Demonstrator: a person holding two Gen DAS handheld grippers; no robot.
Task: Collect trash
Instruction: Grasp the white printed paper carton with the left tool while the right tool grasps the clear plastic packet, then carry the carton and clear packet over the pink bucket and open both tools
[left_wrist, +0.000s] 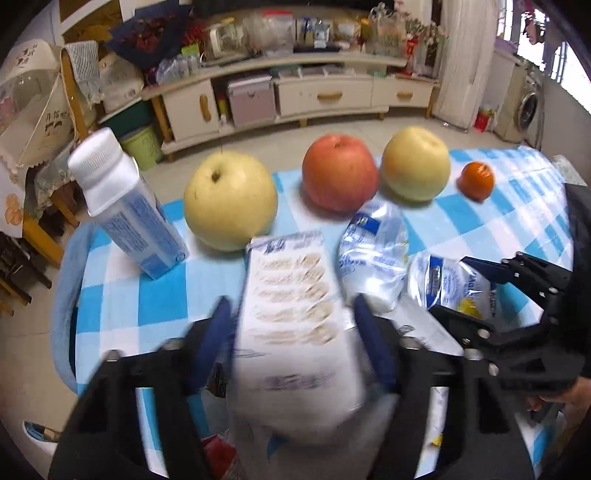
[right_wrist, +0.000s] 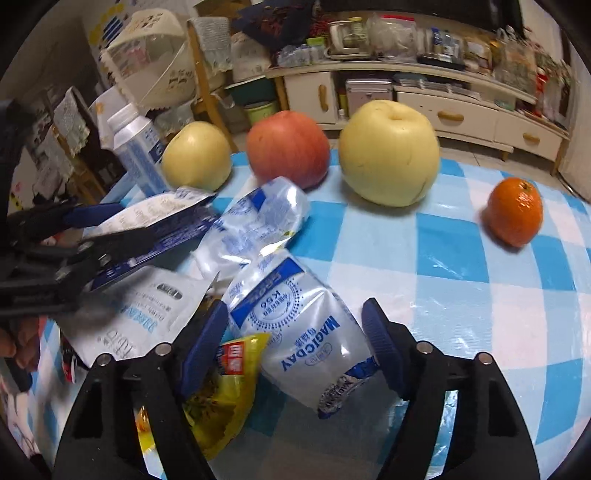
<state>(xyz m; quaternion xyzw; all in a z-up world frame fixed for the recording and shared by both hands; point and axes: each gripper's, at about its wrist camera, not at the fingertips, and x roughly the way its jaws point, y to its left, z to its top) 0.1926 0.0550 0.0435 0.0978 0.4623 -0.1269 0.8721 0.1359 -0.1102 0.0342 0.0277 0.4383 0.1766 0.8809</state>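
On the blue-and-white checked tablecloth (right_wrist: 461, 258) lies a pile of trash. My left gripper (left_wrist: 291, 306) has a flat white carton (left_wrist: 291, 295) with rows of printed biscuits between its blue pads, which rest against the carton's sides. In the right wrist view the left gripper (right_wrist: 118, 229) holds that carton (right_wrist: 155, 218) at the far left. My right gripper (right_wrist: 295, 310) is closed on a silver-and-blue pouch (right_wrist: 306, 332); the left wrist view shows the right gripper (left_wrist: 469, 291) around this pouch (left_wrist: 450, 284). A second silver pouch (right_wrist: 258, 218), a yellow wrapper (right_wrist: 221, 387) and a white flat bag (right_wrist: 147, 314) lie beside it.
Behind the trash stand a yellow apple (left_wrist: 231, 199), a red apple (left_wrist: 338, 171), another yellow apple (left_wrist: 415, 164) and a small orange (left_wrist: 476, 181). A white bottle with a blue label (left_wrist: 122, 206) stands at the table's left edge. Cabinets and chairs are beyond the table.
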